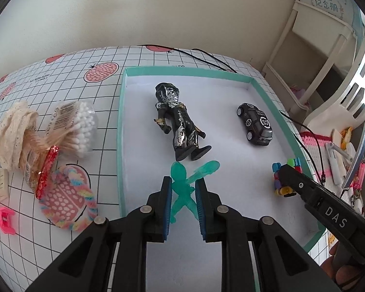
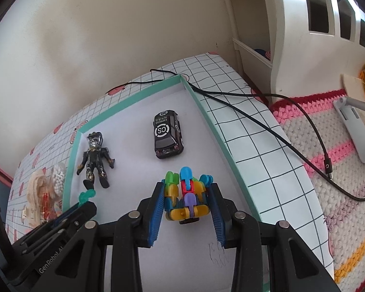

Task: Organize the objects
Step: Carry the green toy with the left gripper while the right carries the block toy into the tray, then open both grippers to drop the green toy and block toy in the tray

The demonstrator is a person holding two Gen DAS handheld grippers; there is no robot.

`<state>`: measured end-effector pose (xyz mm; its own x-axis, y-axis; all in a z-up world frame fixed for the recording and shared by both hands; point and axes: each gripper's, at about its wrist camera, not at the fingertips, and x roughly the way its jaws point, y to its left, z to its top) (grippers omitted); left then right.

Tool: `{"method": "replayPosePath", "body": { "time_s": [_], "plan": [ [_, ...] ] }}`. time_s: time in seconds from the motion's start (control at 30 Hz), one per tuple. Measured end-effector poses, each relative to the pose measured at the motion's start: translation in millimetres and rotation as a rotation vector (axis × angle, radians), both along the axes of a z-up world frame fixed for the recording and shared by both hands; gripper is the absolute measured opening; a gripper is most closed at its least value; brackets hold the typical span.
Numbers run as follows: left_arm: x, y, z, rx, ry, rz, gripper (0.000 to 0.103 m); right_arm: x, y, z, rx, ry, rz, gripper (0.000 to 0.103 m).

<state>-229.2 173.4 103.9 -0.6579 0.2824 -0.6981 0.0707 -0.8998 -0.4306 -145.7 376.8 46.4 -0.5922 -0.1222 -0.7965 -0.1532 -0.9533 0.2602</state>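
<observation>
Left hand-held gripper [image 1: 183, 194]: jaws parted around a green figure [image 1: 182, 185] lying on the tray [image 1: 120, 131] floor, pads just beside its torso, no firm clamp evident. Right hand-held gripper [image 2: 187, 200]: jaws parted on either side of a block toy [image 2: 186, 198]; whether the pads touch it cannot be told.

Progress, as judged: four toys lie inside the tray. Ahead of the left hand-held gripper lies a dark figure [image 1: 180, 121]; ahead and to its right, a black car [image 1: 256, 124]; the green figure and block toy sit at the two hand-held grippers, apparently being set down or released. Outstanding: a cluster on the worktop [image 1: 104, 92] left of the left hand-held gripper, outside the tray: lace roll [image 1: 12, 131], cotton swabs [image 1: 79, 126], red strip [image 1: 47, 170], braided loop [image 1: 70, 199], pink clip [image 1: 2, 216]. The task appears roughly half done.

Surface: grid-patterned cover with pink fruit prints. A black cable [image 2: 267, 112] crosses the tray's far corner, ahead and right of the right hand-held gripper. Room: plain wall behind, white furniture [image 2: 316, 24] and a crocheted mat [image 2: 328, 150] to the right.
</observation>
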Motion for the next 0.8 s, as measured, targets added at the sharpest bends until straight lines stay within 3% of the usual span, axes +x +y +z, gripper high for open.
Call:
{"method": "replayPosePath", "body": {
  "time_s": [0.5, 0.63, 0.8],
  "plan": [
    [2, 7, 5, -0.003, -0.004, -0.03, 0.02, 0, -3, 3, -0.007, 0.003, 0.012, 0.039],
    [4, 6, 11, 0.008, 0.009, -0.034, 0.031, 1, -4, 5, -0.016, 0.002, 0.023, 0.041],
    [7, 5, 19, -0.005, 0.03, -0.03, 0.031, 4, -6, 11, -0.007, 0.018, 0.028, 0.041]
  ]
}}
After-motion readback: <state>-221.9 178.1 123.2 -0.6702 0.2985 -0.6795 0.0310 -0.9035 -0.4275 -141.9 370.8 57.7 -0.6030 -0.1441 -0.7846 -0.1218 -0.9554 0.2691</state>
